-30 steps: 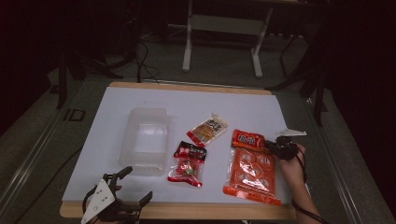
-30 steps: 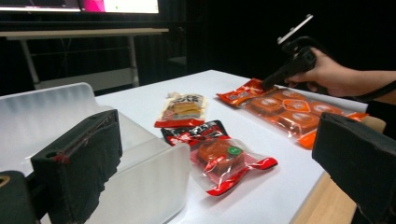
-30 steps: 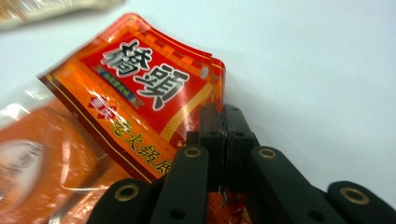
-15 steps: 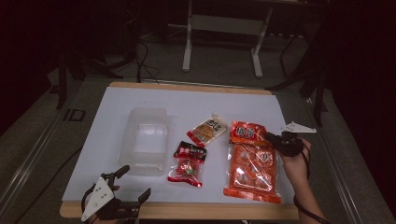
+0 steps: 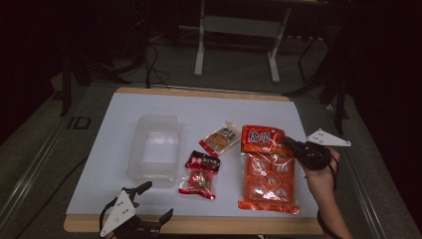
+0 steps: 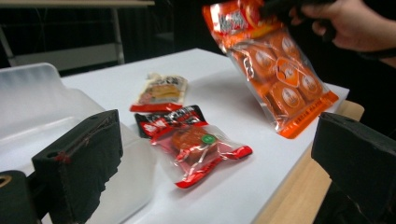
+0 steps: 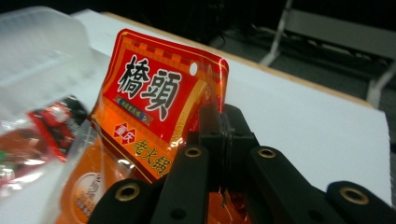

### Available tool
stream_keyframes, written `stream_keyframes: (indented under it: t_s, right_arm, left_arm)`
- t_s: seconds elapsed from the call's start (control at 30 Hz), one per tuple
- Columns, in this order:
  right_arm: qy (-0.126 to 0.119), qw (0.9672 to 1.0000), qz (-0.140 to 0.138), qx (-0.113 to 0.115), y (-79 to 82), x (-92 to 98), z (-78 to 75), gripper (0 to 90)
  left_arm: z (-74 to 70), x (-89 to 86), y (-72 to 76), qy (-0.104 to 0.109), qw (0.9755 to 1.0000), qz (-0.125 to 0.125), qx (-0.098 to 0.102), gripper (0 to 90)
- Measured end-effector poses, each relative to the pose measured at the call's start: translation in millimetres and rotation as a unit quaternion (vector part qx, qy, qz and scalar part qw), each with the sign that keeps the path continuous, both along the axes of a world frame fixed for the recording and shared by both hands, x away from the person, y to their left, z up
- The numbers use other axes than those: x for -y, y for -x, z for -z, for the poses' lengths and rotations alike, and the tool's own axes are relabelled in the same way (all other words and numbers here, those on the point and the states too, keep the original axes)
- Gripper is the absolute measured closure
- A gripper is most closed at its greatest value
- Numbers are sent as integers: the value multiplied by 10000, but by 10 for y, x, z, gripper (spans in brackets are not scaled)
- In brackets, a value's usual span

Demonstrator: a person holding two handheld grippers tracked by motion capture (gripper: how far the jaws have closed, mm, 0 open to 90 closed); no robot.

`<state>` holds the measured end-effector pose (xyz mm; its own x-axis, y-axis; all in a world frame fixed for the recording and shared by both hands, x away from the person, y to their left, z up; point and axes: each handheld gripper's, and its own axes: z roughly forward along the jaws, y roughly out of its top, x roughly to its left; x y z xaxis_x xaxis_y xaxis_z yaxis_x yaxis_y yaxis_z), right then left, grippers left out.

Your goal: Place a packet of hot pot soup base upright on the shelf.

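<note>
High view, layout: the orange snack bag (image 5: 268, 174) sits at the right of the white table (image 5: 164, 107), its top edge raised and its bottom edge near the table's near edge; the clear plastic container (image 5: 154, 147) stands at the left, with the red snack pack (image 5: 200, 175) and the small tan pouch (image 5: 220, 139) between them.
Right gripper (image 5: 293, 146): jaws pressed together on the right side of the bag's printed header, pinching the film.
Left gripper (image 5: 149, 204): jaws spread and empty, low at the near left edge of the table, just near of the container.
Step in hand, judged: lifting the bag by its header, probably toward the container.
Doing it well: raise until the bottom edge clears the table; travel left above the two smaller packs so that the hanging bag does not sweep them; keep the pinch firm, as the grip is off-centre and the bag may swing or tilt.
Left gripper view, added detail: the bag (image 6: 275, 70) hangs tilted with its lower edge about at the table, a slant the overhead view flattens; the red pack (image 6: 196, 147) lies just beside the container wall (image 6: 42, 102).
Right gripper view, added detail: the header (image 7: 159, 98) with its hang hole and bold characters, and the film caught between the closed jaws.
</note>
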<state>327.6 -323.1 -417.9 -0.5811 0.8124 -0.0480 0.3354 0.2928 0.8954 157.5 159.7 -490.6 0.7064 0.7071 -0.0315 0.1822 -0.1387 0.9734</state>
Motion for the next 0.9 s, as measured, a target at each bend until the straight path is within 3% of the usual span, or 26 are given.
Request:
stream_keyframes:
  t_s: [0.1,0.37,0.5,0.57,0.9]
  right_arm:
    - [-67,9997,-169,131,122,10,-97,891]
    - [-32,9977,-456,492,424,-50,-273,891]
    - [-130,9963,-609,595,557,-59,-316,890]
    - [-131,9956,-655,652,614,-60,-330,891]
    - [-287,9920,-913,822,876,-35,-368,890]
  left_arm:
    - [-20,105,12,-94,9999,111,-58,25]
    - [-130,334,-75,188,9986,425,-263,26]
    - [-190,478,-130,27,9984,547,-169,29]
    - [-200,542,-157,56,9977,654,-162,29]
    - [-89,867,-372,136,9919,1157,-504,29]
